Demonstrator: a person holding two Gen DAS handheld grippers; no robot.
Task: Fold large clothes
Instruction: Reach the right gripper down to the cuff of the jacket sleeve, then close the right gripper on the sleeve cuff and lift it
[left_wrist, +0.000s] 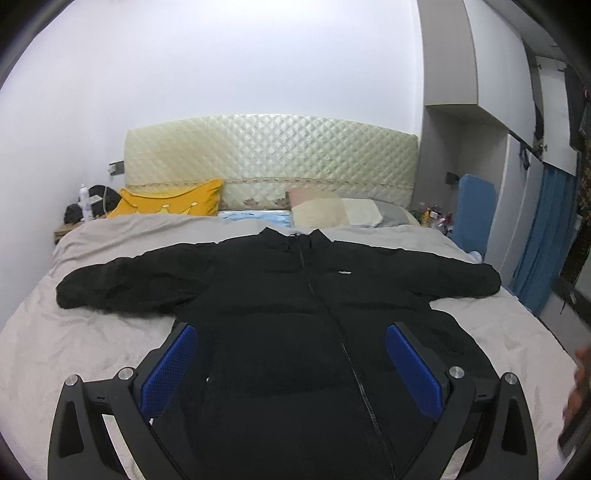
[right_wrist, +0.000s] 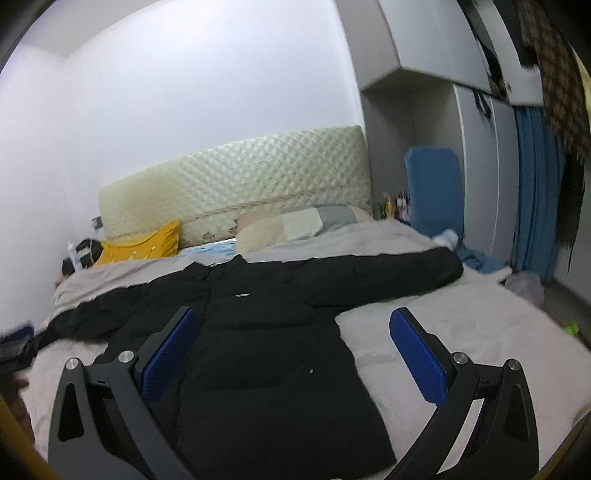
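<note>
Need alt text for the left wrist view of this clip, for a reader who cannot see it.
A black zip-up jacket lies front up on a bed with grey bedding, both sleeves spread wide. The open left gripper hangs over the jacket's lower half, holding nothing. Behind are a yellow pillow, a patchwork pillow and a quilted cream headboard.
</note>
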